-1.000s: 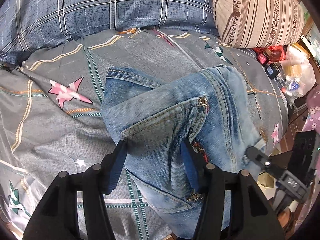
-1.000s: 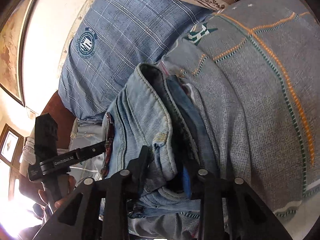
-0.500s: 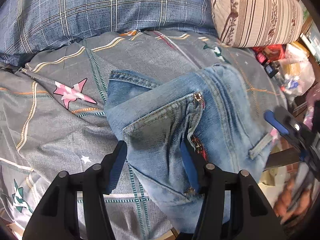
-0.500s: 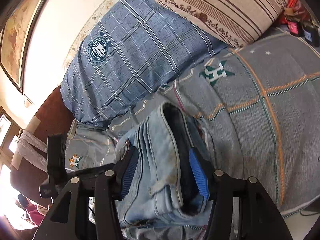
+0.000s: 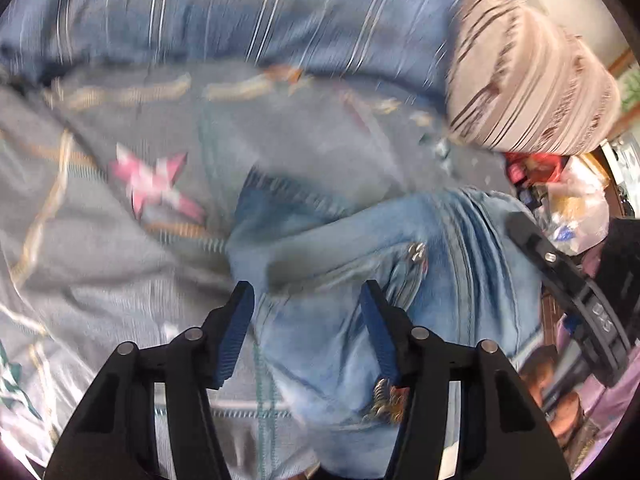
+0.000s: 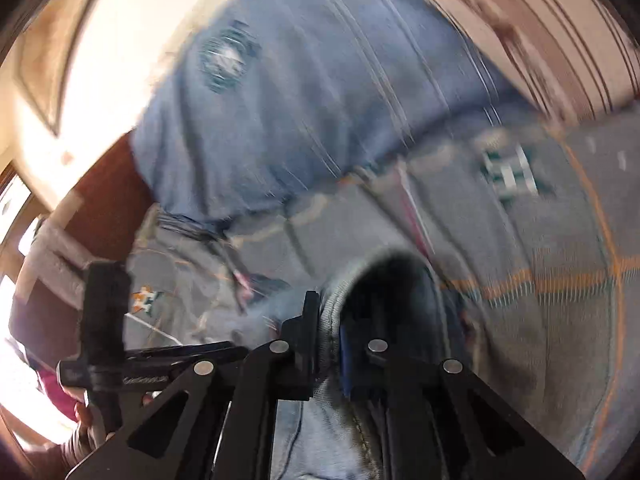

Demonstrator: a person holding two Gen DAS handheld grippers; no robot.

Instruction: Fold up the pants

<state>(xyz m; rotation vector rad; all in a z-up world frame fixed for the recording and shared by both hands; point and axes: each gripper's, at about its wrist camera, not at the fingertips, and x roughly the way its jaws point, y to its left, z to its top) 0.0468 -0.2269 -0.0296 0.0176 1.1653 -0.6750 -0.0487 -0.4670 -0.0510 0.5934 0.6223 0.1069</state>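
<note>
Denim pants (image 5: 460,248) lie bunched on the bed (image 5: 100,264); left tool (image 5: 306,300) spread above them, right tool (image 6: 330,340) pinching their waistband.

On my left feed the pants (image 5: 460,264) are faded light-blue denim with a darker blue inner waistband, lying on a grey bedsheet (image 5: 100,248) crossed by orange and green lines and printed with a pink star. Behind it I see a blue pillow (image 5: 248,12) checked with thin white lines and a beige pillow (image 5: 528,92) with dark brown stripes. My left gripper (image 5: 306,300) is black with blue finger pads, and on my right feed the blue pillow carries a round dark-teal and white emblem.
</note>
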